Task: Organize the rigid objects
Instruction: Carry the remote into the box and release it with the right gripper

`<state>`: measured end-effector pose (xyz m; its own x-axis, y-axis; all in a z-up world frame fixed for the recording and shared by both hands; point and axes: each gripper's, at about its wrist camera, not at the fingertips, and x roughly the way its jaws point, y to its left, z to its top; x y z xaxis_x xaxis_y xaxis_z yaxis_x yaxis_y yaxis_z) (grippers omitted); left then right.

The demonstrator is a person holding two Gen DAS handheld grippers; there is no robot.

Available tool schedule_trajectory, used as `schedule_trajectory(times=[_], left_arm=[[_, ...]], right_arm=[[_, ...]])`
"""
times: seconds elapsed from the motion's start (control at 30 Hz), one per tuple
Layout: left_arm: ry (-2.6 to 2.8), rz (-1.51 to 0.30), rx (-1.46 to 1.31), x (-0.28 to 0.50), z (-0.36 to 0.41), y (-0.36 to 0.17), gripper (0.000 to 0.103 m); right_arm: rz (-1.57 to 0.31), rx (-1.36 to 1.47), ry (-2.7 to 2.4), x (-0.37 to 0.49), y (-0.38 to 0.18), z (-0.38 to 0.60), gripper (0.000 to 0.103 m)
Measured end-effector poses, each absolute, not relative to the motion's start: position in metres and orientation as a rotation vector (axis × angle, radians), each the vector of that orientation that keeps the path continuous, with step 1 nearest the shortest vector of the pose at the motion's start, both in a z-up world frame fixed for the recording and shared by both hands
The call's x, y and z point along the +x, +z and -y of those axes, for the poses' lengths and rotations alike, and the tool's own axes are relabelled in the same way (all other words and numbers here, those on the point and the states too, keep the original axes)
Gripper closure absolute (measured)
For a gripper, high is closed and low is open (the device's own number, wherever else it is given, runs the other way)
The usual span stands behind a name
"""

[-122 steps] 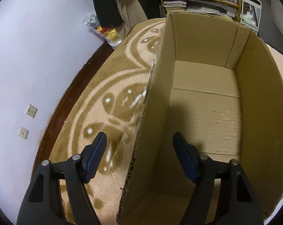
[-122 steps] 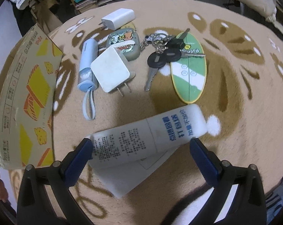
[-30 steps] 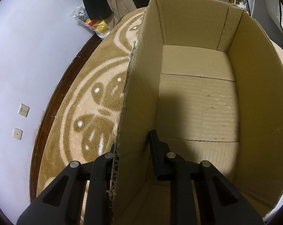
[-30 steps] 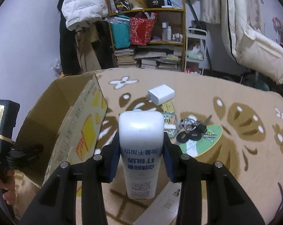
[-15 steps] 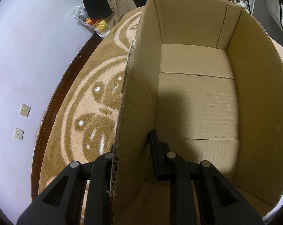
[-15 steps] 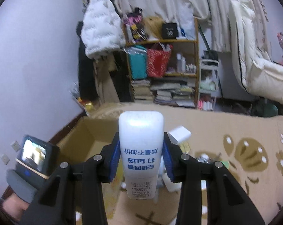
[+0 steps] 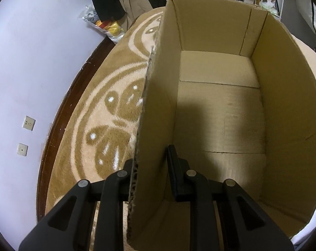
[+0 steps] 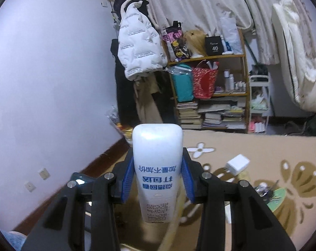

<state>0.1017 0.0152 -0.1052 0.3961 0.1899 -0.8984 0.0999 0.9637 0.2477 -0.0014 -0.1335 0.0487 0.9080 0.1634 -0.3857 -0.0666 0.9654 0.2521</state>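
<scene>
My left gripper is shut on the left wall of an open cardboard box, one finger outside and one inside. The box floor holds nothing. My right gripper is shut on a white tube with blue print and holds it upright, high above the rug. On the rug to the right lie a white charger, a bunch of keys and a green oval tag.
The brown patterned rug lies under the box, with a white wall and dark skirting on the left. A shelf with books and bags stands at the back. A white jacket hangs beside it.
My right gripper has lifted and tilted up with the tube, so the view now shows the room more than the rug. My left gripper still clamps the box wall.
</scene>
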Motion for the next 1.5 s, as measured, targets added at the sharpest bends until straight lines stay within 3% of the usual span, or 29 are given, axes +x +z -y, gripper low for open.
schedule_trajectory(times=[0.47,0.97,1.23,1.5], left_arm=[[0.051,-1.157,0.276,0.103,-0.017,-0.101,0.083],[0.036,-1.158,0.26,0.103,-0.019,-0.099,0.083],[0.037,-1.165,0.255,0.105,-0.021,-0.1,0.082],[0.035,-1.163,0.262,0.104,-0.019,-0.101,0.083]], right_arm=[[-0.599,0.342,0.178,0.031,-0.013,0.133,0.059],[-0.701,0.294,0.129,0.05,-0.04,0.135,0.059],[-0.654,0.295,0.129,0.047,-0.031,0.137,0.059],[-0.618,0.286,0.089,0.042,-0.015,0.148,0.026]])
